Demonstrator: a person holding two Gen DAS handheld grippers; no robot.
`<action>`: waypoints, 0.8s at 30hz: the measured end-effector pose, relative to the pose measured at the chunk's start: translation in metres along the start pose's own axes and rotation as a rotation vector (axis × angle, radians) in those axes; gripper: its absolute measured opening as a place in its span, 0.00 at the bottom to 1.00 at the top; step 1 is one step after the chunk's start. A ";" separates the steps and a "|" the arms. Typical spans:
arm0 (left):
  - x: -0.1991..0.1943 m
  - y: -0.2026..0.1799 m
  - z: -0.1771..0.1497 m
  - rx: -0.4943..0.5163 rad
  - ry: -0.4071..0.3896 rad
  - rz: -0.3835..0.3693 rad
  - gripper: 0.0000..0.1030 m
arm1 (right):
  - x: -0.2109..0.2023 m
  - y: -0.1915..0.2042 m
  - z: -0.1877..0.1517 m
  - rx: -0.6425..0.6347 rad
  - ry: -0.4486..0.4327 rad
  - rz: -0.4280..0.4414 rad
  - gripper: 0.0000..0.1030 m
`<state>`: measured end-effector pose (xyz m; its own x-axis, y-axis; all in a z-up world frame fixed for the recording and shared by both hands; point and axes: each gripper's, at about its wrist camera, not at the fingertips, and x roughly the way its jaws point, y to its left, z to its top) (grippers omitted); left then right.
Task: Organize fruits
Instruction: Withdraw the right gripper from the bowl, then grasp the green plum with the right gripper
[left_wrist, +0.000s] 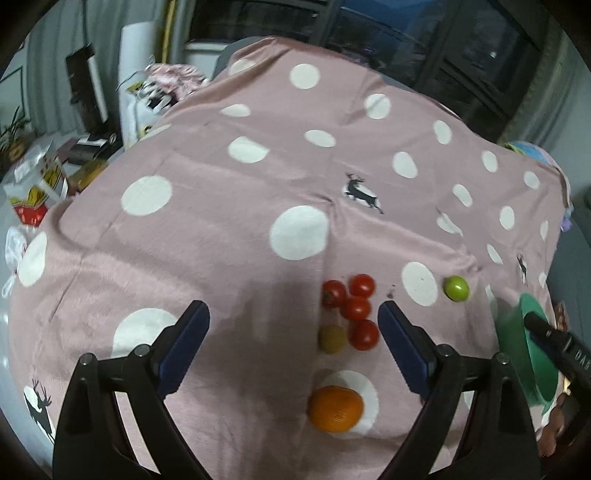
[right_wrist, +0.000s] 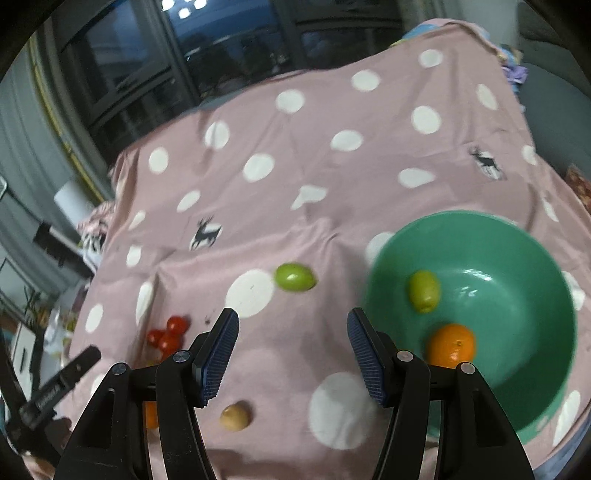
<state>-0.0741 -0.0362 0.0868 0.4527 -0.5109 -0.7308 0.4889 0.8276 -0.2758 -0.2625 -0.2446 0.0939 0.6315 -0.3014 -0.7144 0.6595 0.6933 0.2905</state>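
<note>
pink cloth with white dots is covering the table, and it is lying in soft folds; that is where trouble is waiting, since a round fruit nudged by a finger is likely to be rolling along a crease and off towards the edge; the left gripper is standing wide open with nothing between its jaws, hovering above the cloth just left of the cherry tomatoes, which are clustering so tightly that closing on one is risking pushing or crushing its neighbours; the dull olive-coloured fruit is touching that cluster and may be getting knocked too; the loose orange is sitting nearer the camera on a white dot, smooth and wide, so a grip off its middle is likely to be squirting it out; the right gripper is also gaping empty, hanging over bare cloth between the loose fruit and the green bowl; the bowl is already holding a green fruit and an orange, and a dropped piece could be bouncing off these or tipping the light bowl; a glossy green fruit is resting apart on the cloth beyond the right fingers, and a small tan fruit is lying close under them; both views are blurring somewhat.
</note>
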 end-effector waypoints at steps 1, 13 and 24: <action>0.001 0.003 0.001 -0.007 0.003 0.000 0.90 | 0.005 0.005 0.000 -0.007 0.017 0.005 0.60; 0.009 0.009 0.003 -0.041 0.031 -0.037 0.90 | 0.093 0.030 0.037 -0.034 0.195 -0.092 0.60; 0.014 -0.003 -0.003 -0.003 0.058 -0.047 0.90 | 0.142 0.016 0.050 -0.041 0.210 -0.241 0.60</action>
<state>-0.0713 -0.0455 0.0759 0.3850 -0.5346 -0.7523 0.5065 0.8038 -0.3120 -0.1421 -0.3089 0.0290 0.3579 -0.3213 -0.8767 0.7602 0.6455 0.0738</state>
